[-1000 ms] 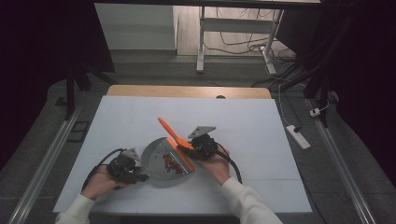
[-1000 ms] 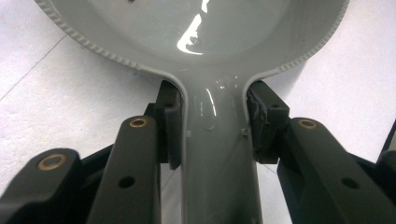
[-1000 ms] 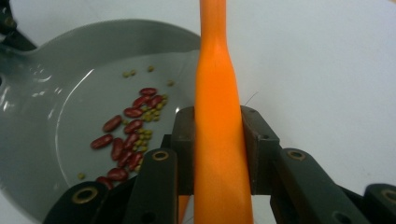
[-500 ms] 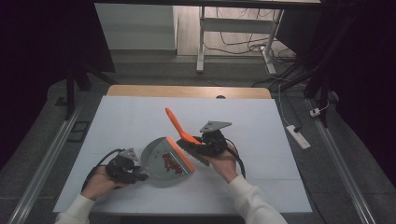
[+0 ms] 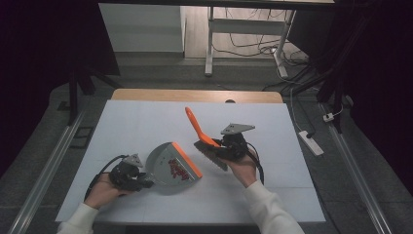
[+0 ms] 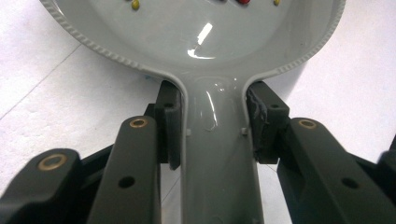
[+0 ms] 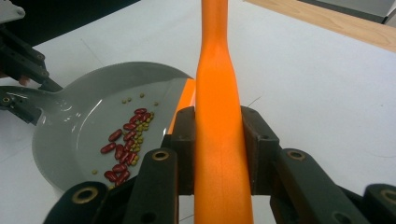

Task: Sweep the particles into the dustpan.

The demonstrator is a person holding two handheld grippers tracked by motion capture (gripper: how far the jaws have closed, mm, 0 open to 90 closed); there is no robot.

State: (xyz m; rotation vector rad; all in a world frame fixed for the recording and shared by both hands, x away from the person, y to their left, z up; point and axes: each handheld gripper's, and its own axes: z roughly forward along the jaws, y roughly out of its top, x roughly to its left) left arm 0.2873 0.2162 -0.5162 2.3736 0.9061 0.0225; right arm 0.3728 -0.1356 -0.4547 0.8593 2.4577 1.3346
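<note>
In the high view, a white-topped table (image 5: 146, 122) with a bare wooden strip along its far edge carries a grey plastic dustpan with an orange front lip (image 5: 165, 158), lying near the middle of the near half. A small heap of red beans and tiny yellow-green grains (image 5: 176, 167) sits inside the pan, close behind the lip. The left gripper (image 5: 146, 182), held by the left hand (image 5: 103, 191) toward the near left corner, meets the pan's handle. The right gripper (image 5: 217, 145), in the right hand (image 5: 242, 165), is just right of the pan and grasps an orange-handled hand brush (image 5: 197, 126) whose handle slants up toward the far edge while its dark bristles (image 5: 210, 157) point down, just beside the lip.

In the left gripper view, the left gripper (image 6: 212, 123) is clenched on the grey dustpan handle (image 6: 217, 158), both black jaws pressing its sides. The pan's glossy bowl (image 6: 196, 32) spreads above, with a few grains at the top edge.

In the right gripper view, the right gripper (image 7: 218, 140) clamps the orange brush handle (image 7: 217, 93) between its jaws. To the left lies the dustpan (image 7: 70, 126) with its beans and grains (image 7: 125, 144) in a streak, the left gripper (image 7: 21, 100) at its handle.
</note>
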